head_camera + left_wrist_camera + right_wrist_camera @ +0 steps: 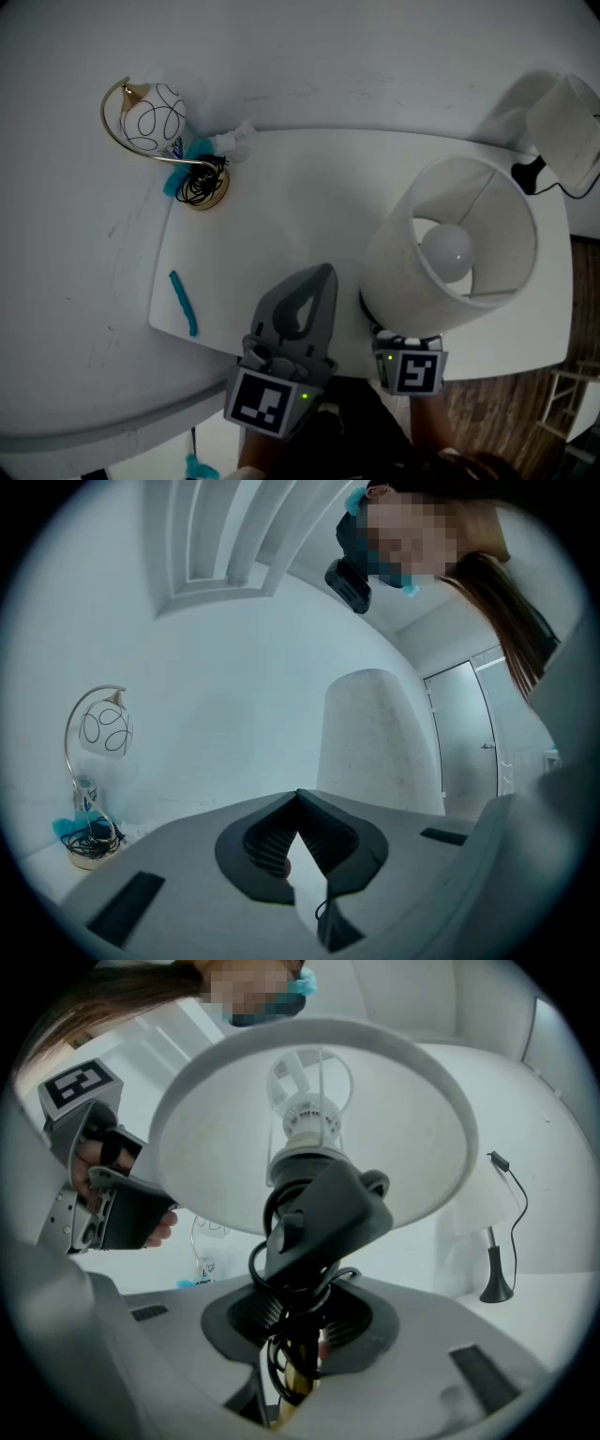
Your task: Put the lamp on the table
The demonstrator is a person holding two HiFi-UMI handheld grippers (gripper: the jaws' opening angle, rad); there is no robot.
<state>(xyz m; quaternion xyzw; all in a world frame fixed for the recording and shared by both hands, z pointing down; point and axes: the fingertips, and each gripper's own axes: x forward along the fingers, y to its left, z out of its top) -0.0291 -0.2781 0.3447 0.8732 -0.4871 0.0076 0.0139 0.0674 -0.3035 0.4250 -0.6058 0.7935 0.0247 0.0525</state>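
The lamp has a white drum shade [459, 244] with a round bulb [445, 251] inside, and it stands upright over the right part of the white table [281, 216]. My right gripper [300, 1314] is shut on the lamp's stem, where a black cable [281, 1269] is coiled. From below, the shade [216, 1147] fills the right gripper view. In the head view only that gripper's marker cube [412, 370] shows, and the shade hides the lamp's base. My left gripper [322, 274] hovers left of the shade over the table, shut and empty, its tips [298, 795] touching.
A globe lamp on a gold arc [150, 117] with a bundled cable on its base [202, 183] stands at the table's far left corner. A teal strip [183, 302] lies near the left edge. Another white lamp [567, 117] stands at the far right, on a black stand [497, 1260].
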